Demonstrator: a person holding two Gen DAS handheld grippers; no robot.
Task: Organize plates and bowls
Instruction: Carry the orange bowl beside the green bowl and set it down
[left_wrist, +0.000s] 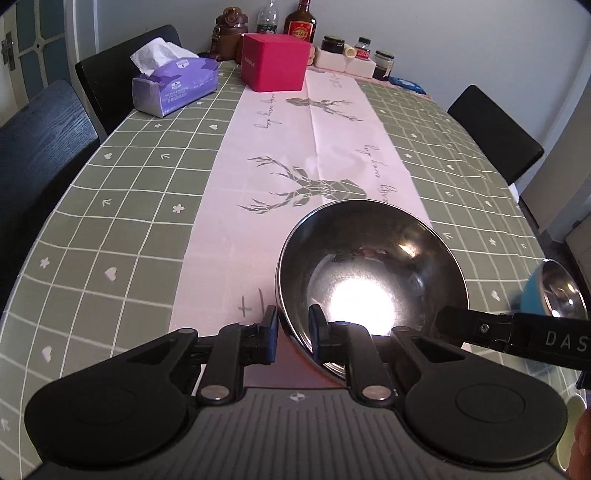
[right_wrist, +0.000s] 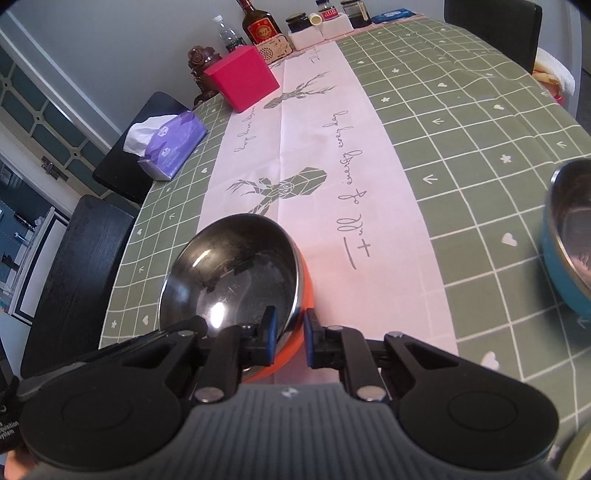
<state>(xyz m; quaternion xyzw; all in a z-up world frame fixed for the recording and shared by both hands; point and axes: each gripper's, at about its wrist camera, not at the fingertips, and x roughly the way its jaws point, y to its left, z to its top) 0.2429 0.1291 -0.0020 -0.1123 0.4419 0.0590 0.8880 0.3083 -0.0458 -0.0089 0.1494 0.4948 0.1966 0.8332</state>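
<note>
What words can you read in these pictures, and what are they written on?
"DAS", cut off by the picture edge: on the black arm of the right tongs.
"every day": in script on the pink table runner.
"quisition" and "ystem", cut off: on a black part at the lower left edge.
Tissue box, red bottle label, pink box, small jars: print too small or blurred to read.
</note>
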